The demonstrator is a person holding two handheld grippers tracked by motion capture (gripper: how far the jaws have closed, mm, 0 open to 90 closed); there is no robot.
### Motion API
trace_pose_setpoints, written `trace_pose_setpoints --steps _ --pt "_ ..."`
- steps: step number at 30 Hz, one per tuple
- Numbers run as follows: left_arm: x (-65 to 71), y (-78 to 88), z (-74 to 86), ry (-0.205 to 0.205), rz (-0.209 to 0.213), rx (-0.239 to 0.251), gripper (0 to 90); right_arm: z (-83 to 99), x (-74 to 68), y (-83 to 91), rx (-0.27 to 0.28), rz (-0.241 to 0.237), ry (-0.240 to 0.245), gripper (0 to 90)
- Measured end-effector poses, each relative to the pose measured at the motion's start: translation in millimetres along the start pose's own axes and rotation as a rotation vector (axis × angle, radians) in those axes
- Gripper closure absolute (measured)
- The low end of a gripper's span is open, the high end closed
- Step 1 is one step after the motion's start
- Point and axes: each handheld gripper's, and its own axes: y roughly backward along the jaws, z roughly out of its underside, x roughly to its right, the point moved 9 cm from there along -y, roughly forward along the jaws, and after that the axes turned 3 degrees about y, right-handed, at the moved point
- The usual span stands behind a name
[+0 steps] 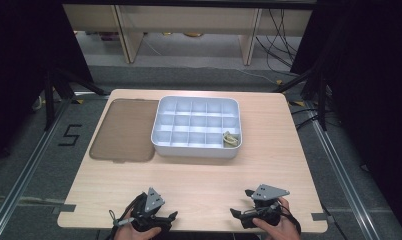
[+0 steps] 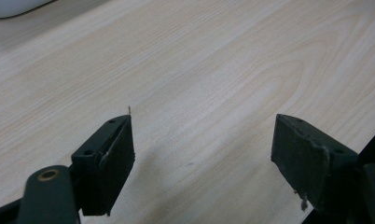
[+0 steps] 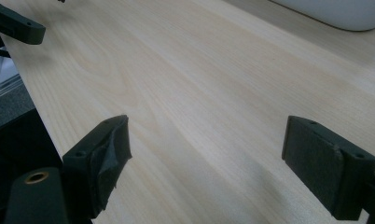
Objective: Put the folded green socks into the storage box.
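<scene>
Both grippers rest at the near edge of the wooden table (image 1: 199, 175). The left gripper (image 2: 202, 140) has its jaws spread wide over bare wood, and so does the right gripper (image 3: 206, 144); neither holds anything. Well beyond them stands a white compartment tray (image 1: 196, 150), a small beige coiled piece (image 1: 230, 139) in its near right cell. A brown lid (image 1: 124, 130) lies touching the tray's left side.

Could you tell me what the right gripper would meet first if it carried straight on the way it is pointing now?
Probably bare table first: the right gripper, jaws open and empty, looks along the wood. Beyond that, the white compartment tray lies ahead and off to one side, so it might graze the tray's near wall; depth is hard to judge.
</scene>
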Motion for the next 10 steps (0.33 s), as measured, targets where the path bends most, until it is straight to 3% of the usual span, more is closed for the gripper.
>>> trace_pose_setpoints --steps 5,7,10 --pt "0.1 -0.2 -0.2 -0.003 0.000 0.001 20.8 0.7 1.2 0.7 -0.005 0.001 -0.009 15.9" --pt "0.1 -0.2 -0.1 0.000 0.000 0.002 20.8 0.6 -0.8 -0.3 -0.006 -0.029 -0.006 15.9" --pt "-0.9 0.4 0.6 -0.011 -0.001 -0.008 20.7 -0.3 0.8 -0.2 0.005 0.007 0.005 15.9"
